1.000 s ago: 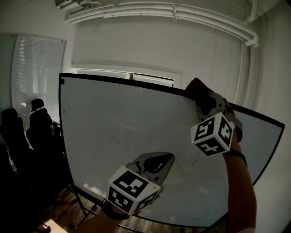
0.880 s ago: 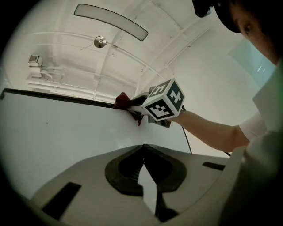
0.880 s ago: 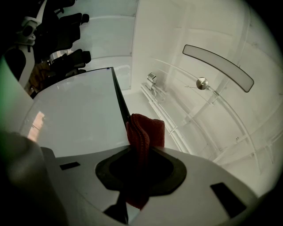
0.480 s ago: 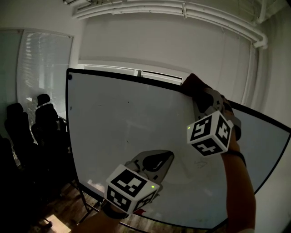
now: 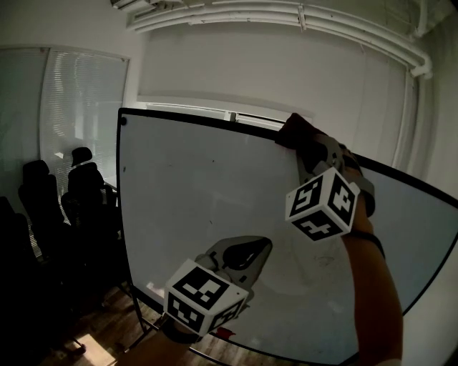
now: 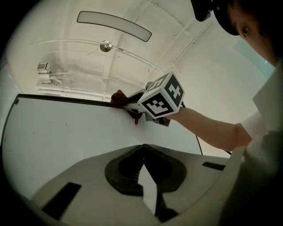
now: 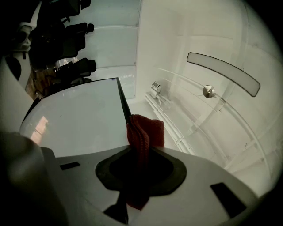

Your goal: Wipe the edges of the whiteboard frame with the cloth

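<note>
Open air is running along the top of the whiteboard frame [image 5: 179, 114], from the cloth [image 5: 290, 130] out to the upper left corner of the board, with bare wall lying behind it. Ceiling pipes [image 5: 286, 14] are crossing the top of the head view, well above that edge. Office chairs [image 5: 82, 186] are crowding the lower left, beside the board's left edge. The right gripper [image 5: 299, 141], clamping the cloth, and the person's forearm [image 5: 368, 286] are covering the right of centre. The left gripper [image 5: 263, 245], jaws together, is sitting before the board's lower middle, near its surface.
</note>
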The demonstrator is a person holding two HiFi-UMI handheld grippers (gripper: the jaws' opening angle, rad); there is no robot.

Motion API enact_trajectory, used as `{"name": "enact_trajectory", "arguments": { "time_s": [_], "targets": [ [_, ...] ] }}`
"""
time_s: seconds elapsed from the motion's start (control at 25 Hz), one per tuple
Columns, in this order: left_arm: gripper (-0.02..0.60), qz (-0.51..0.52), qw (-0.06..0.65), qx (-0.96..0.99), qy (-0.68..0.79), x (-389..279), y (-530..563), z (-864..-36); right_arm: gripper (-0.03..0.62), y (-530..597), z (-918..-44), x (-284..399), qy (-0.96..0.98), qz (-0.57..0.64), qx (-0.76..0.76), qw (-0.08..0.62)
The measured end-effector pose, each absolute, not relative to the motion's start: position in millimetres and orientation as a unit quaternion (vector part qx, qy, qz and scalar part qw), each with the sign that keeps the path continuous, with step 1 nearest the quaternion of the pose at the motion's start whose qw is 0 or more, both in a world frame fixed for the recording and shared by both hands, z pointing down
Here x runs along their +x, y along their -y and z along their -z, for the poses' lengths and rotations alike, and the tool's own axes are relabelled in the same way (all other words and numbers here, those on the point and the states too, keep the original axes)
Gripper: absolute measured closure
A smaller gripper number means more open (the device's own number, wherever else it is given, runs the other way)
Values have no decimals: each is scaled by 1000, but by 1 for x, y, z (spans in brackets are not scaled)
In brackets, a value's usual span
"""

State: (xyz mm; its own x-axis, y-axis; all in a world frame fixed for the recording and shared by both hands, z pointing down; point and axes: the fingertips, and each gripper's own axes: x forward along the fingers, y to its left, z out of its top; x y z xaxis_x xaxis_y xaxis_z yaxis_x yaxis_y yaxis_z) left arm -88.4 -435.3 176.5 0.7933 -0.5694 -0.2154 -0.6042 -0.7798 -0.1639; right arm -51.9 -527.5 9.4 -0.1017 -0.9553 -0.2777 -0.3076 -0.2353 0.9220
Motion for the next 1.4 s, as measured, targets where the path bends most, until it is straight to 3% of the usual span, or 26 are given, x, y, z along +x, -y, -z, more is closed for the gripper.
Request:
{"name": "enact_trajectory", "arguments": {
  "time_s": [0.92, 1.4],
  "targets": [
    [572, -84, 128, -937, -314, -303, 496, -170, 522, 621, -2, -261, 532, 500, 597, 332],
    [572, -81, 128, -930, -335, -354, 509, -175, 522, 649, -10, -336, 552, 509, 571, 332]
  ]
}}
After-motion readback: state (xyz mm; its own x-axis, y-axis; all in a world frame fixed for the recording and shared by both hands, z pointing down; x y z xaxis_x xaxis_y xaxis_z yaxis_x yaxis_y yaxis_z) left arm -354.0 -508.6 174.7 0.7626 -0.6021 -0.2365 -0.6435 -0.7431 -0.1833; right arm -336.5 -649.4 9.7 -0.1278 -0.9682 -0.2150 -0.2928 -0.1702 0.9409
